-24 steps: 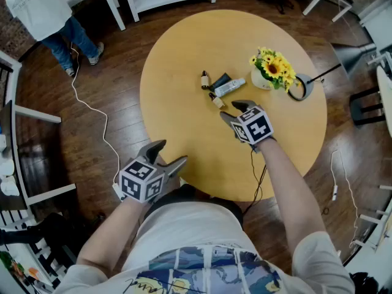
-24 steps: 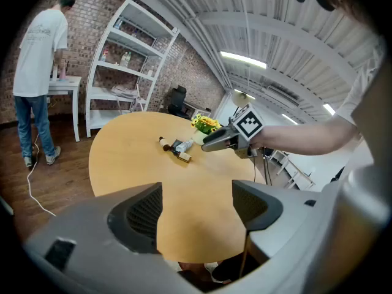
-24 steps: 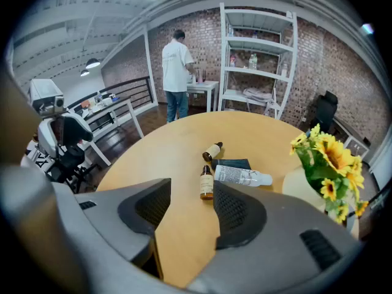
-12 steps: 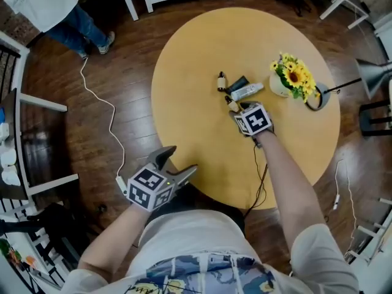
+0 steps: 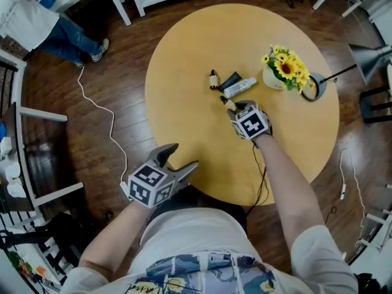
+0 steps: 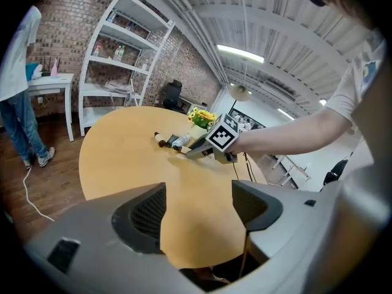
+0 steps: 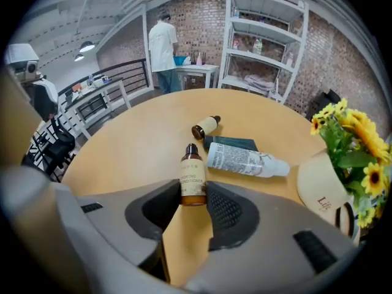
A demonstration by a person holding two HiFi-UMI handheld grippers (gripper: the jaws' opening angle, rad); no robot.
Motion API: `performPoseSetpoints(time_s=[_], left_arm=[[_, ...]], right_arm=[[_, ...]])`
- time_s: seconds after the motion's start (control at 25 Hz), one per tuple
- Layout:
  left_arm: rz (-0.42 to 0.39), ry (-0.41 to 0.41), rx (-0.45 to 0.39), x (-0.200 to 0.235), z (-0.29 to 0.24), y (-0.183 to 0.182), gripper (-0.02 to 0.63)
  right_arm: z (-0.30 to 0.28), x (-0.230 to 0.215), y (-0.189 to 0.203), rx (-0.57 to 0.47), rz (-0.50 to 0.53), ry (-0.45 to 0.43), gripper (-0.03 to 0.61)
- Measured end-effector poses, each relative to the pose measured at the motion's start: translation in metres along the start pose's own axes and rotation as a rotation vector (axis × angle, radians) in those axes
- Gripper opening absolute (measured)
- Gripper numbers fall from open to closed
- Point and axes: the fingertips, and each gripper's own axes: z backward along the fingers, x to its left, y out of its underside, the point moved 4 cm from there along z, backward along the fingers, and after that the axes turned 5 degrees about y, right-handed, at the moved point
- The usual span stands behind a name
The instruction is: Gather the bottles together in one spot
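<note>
Right tongs (image 7: 195, 211) have just closed on a small black-capped amber bottle (image 7: 193, 177) on the round wooden worktop (image 7: 122, 146) — my left tongs (image 6: 197, 208) gape, empty.

Grey left gripper (image 5: 182, 156) and right gripper (image 5: 236, 108) — each with a black-and-white marker cube (image 5: 149, 185); white shirt (image 5: 202, 234), blue print.

An amber bottle (image 7: 192, 175) with a cream label and dark cap lies on the desk (image 7: 135, 146). Its base is pinched in the right claw (image 7: 193, 195), whose jaws have just been closing. Just beyond it lie a small brown-capped bottle (image 7: 206, 126), a dark teal tube (image 7: 231, 143) and a white bottle (image 7: 244, 159).
</note>
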Motion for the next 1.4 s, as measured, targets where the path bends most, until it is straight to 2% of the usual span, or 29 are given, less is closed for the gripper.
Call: performPoseSetpoints(time_s=[0.16, 0.28, 0.4, 0.6, 0.76, 0.96, 1.2, 1.32, 1.4], left_arm=[[-0.029, 0.041, -0.036, -0.005, -0.002, -0.021, 0.330], [-0.051, 0.070, -0.051, -0.006, -0.022, -0.046, 0.320], [-0.085, 0.150, -0.039, -0.013, -0.044, -0.075, 0.258], [-0.120, 0.377, 0.067, -0.065, -0.079, -0.126, 0.182], [-0.142, 0.477, 0.160, -0.115, -0.125, -0.161, 0.183], [-0.141, 0.558, 0.282, -0.175, -0.174, -0.175, 0.183], [-0.148, 0.600, 0.405, -0.226, -0.208, -0.170, 0.177], [-0.128, 0.614, 0.427, -0.240, -0.221, -0.172, 0.089], [-0.149, 0.610, 0.451, -0.250, -0.229, -0.172, 0.086]], right_arm=[[0.043, 0.015, 0.002, -0.073, -0.054, 0.001, 0.147], [0.077, 0.010, 0.004, -0.152, -0.119, 0.000, 0.147], [0.116, 0.005, 0.013, -0.247, -0.206, 0.033, 0.147], [0.193, 0.007, 0.035, -0.380, -0.316, 0.103, 0.147], [0.238, 0.003, 0.062, -0.455, -0.367, 0.125, 0.147], [0.280, -0.013, 0.098, -0.516, -0.375, 0.158, 0.147], [0.310, -0.032, 0.133, -0.552, -0.376, 0.181, 0.147], [0.313, -0.038, 0.145, -0.565, -0.373, 0.176, 0.147], [0.315, -0.042, 0.156, -0.569, -0.374, 0.172, 0.147]])
